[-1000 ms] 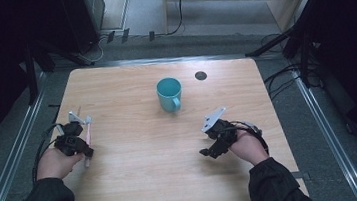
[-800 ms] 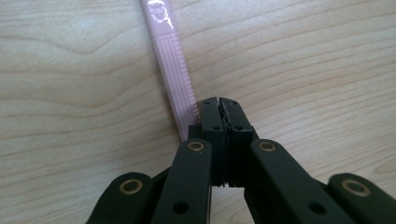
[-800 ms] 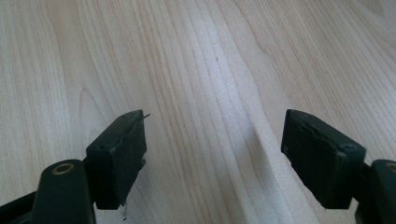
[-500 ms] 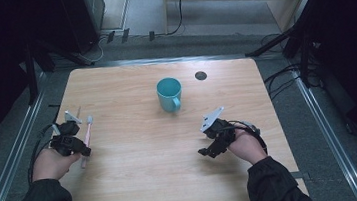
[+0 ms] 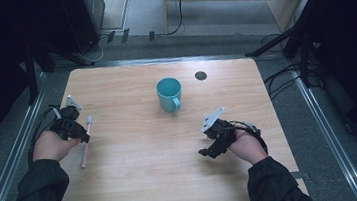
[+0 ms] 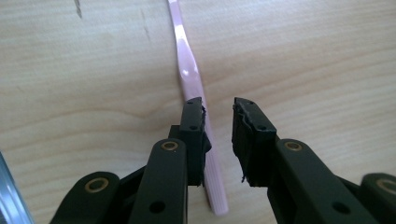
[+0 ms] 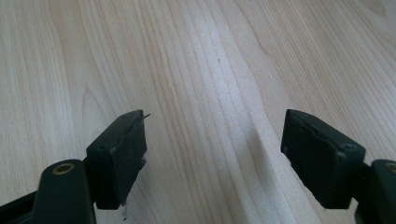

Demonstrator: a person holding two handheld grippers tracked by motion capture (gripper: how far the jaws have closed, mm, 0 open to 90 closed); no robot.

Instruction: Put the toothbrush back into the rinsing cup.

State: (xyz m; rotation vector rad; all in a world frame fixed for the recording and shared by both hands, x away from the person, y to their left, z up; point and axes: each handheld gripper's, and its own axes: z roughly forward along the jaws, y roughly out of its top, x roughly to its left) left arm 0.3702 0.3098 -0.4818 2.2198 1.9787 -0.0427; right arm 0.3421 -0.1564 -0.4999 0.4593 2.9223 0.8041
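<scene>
A pink toothbrush (image 5: 84,149) lies flat on the wooden table (image 5: 140,185) at its left side, head pointing away from me. My left gripper (image 5: 82,134) hovers low over its handle. In the left gripper view the left gripper (image 6: 218,116) has a narrow gap between its jaws, and the toothbrush (image 6: 187,70) runs under the left jaw, not between the two. My right gripper (image 5: 208,152) rests at the right front of the table. In the right gripper view the right gripper (image 7: 215,135) is wide open over bare wood. A teal mug (image 5: 169,94) stands upright at the middle back, handle toward me.
A small dark round hole (image 5: 200,75) sits in the tabletop right of the mug. Metal rails (image 5: 16,152) run along both sides of the table, and cables (image 5: 284,77) lie on the floor at the right.
My left gripper has shifted slightly back and left, so more of the pink toothbrush shows to its right. The right gripper and the mug have stayed put.
</scene>
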